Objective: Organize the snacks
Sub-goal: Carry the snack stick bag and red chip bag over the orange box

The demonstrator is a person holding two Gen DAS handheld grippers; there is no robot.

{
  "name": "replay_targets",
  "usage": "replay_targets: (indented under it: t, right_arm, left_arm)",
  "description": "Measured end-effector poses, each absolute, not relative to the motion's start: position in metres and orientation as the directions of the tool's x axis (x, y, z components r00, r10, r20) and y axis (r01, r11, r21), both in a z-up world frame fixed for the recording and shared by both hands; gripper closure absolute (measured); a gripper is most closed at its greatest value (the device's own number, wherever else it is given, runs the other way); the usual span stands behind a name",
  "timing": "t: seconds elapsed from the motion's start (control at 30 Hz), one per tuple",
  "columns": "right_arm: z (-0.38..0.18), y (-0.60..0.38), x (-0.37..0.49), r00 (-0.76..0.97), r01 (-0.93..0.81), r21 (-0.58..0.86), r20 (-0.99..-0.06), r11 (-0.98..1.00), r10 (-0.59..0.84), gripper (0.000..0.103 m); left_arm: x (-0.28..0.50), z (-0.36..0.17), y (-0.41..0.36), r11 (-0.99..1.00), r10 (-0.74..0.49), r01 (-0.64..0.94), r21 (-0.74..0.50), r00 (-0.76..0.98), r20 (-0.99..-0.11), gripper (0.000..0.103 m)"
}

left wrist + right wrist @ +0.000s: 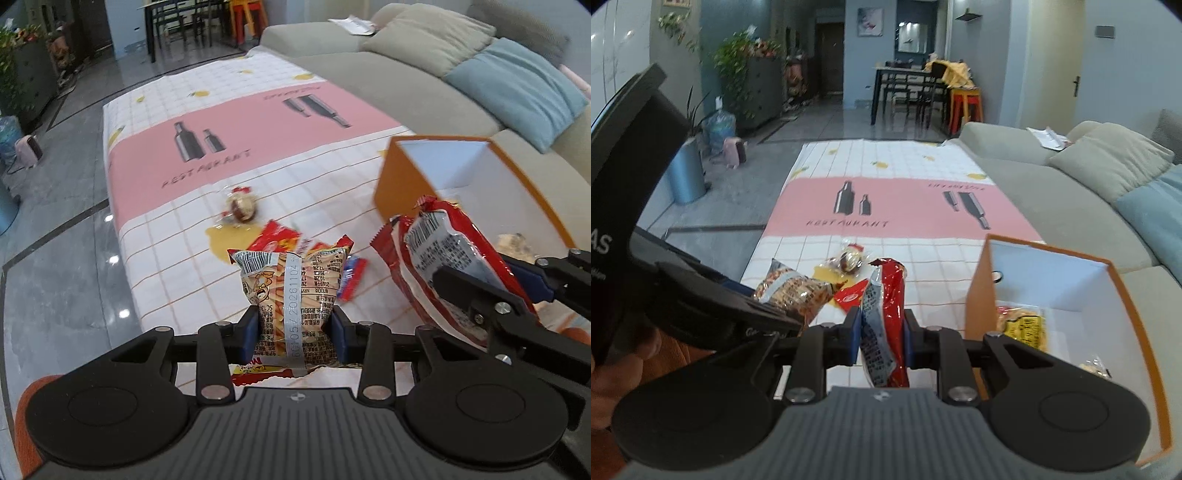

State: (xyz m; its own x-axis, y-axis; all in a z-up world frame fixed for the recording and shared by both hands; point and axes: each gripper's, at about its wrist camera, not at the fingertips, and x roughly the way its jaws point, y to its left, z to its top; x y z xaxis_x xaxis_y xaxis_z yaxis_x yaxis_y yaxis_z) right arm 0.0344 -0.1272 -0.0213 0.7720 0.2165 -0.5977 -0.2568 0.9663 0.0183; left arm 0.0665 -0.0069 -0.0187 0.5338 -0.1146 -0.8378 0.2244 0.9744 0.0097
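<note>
Left tool (295, 332) clamped stick-snack packet (291, 291); right tool (881, 341) pinched red packet (886, 325) on edge. Both held clear of worktop (236, 122), likely bound for orange box (1126, 314) alongside, already holding snacks. Loose packets (280, 238) remained on worktop.

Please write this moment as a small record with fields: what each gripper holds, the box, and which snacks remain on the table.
left gripper: shut on yellow snack bag
right gripper: shut on red snack bag
orange box: open, on the table, right of both grippers
inside box: yellow packet, at least one more
on tablecloth: clear-wrapped round snack, small red packets
</note>
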Motion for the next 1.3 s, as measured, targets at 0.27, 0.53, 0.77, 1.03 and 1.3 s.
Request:
replay_targets:
  t: [0.27, 0.53, 0.77, 1.03, 1.3]
  right_arm:
    - [0.001, -0.17, 0.021, 0.83, -0.174, 0.031, -0.533, 0.984, 0.163, 0.083]
    - [0.002, -0.232, 0.036, 0.845, -0.072, -0.015, -0.531, 0.997, 0.053, 0.083]
    - [-0.012, -0.289, 0.064, 0.823, -0.013, -0.039, -0.569, 0.999, -0.012, 0.083]
    - [-0.031, -0.326, 0.107, 0.78, -0.005, 0.031, -0.625, 0.999, 0.024, 0.083]
    - [-0.055, -0.335, 0.147, 0.745, -0.03, 0.055, -0.665, 0.998, 0.059, 0.083]
  left_arm:
    - [0.071, 0.018, -0.051, 0.953, -0.21, 0.3, -0.045, 0.547, -0.81, 0.059]
    - [0.1, 0.034, -0.124, 0.905, -0.275, 0.424, -0.032, 0.526, -0.805, 0.059]
    - [0.128, 0.021, -0.184, 0.872, -0.306, 0.487, -0.047, 0.469, -0.828, 0.059]
    - [0.168, -0.004, -0.217, 0.886, -0.287, 0.457, -0.08, 0.404, -0.869, 0.059]
    - [0.194, -0.032, -0.233, 0.902, -0.276, 0.414, -0.12, 0.342, -0.898, 0.059]
